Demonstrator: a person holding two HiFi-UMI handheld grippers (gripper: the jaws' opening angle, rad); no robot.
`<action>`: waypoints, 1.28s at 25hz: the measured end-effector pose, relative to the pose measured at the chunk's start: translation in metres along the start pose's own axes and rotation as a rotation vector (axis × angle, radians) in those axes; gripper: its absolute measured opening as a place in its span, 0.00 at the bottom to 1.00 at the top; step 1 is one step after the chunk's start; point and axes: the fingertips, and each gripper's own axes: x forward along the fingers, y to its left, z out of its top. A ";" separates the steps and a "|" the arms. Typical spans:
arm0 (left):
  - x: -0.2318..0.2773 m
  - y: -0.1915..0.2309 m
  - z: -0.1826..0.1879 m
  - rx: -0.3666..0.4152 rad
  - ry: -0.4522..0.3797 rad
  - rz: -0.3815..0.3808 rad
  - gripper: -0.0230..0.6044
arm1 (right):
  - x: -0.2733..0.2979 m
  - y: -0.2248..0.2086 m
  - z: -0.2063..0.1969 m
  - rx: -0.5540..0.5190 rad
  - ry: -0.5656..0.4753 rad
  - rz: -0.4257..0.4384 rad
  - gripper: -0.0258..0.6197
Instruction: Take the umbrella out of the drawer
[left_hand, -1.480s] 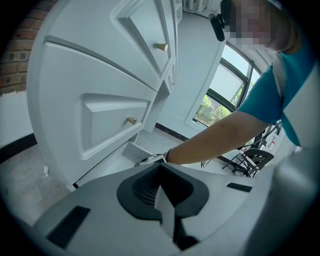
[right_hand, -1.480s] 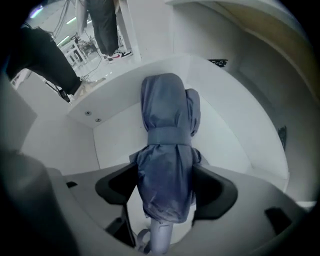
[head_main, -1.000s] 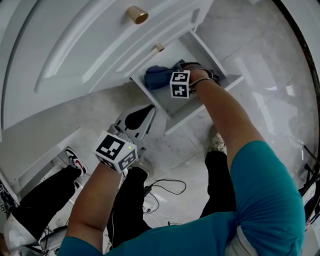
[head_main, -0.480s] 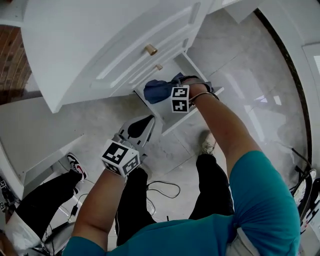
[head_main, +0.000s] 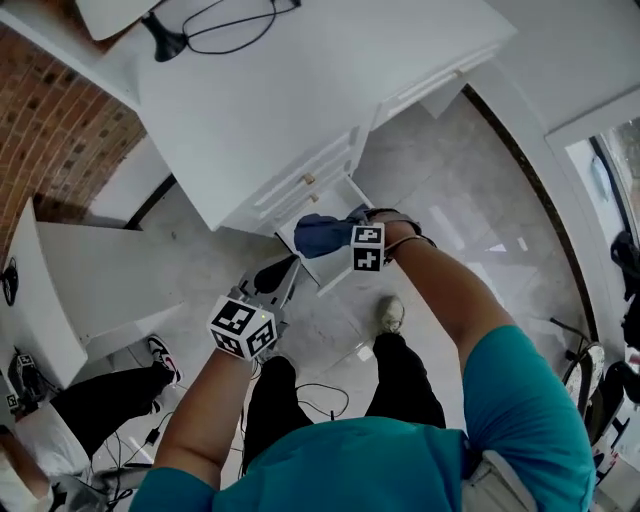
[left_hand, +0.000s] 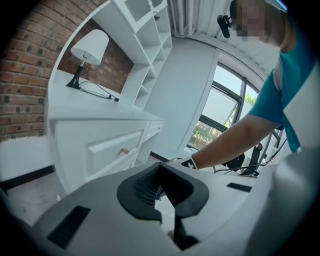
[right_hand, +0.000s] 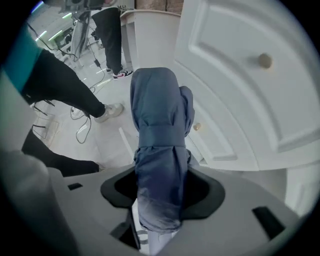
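A folded blue umbrella (right_hand: 161, 135) hangs point-down between the pads of my right gripper (right_hand: 160, 170), which is shut on it. In the head view the umbrella (head_main: 320, 236) is held in the air above the open bottom drawer (head_main: 365, 195) of the white cabinet, beside the right gripper's marker cube (head_main: 367, 247). My left gripper (head_main: 288, 265) is lower left of it, over the floor, holding nothing. In the left gripper view the left gripper (left_hand: 160, 167) has its fingertips touching, shut and empty.
The white cabinet (head_main: 300, 100) has knobbed drawers (left_hand: 125, 150) and a lamp (left_hand: 90, 47) on top, against a brick wall (head_main: 60, 110). A white shelf unit (head_main: 100, 280) stands at left. Cables (head_main: 320, 395) lie on the tiled floor. Another person's legs and shoe (head_main: 160, 355) are at lower left.
Both grippers have risen well above the floor. The umbrella has come up out of the drawer in the right gripper; the cabinet and drawer now look smaller and farther below.
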 end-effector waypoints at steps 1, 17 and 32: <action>-0.008 -0.007 0.015 0.007 -0.009 -0.002 0.05 | -0.024 0.002 -0.001 0.012 -0.011 0.000 0.41; -0.168 -0.090 0.282 0.167 -0.263 0.025 0.05 | -0.437 -0.043 0.038 0.425 -0.526 -0.244 0.41; -0.267 -0.155 0.475 0.325 -0.491 0.047 0.05 | -0.739 -0.087 0.062 0.626 -1.166 -0.418 0.41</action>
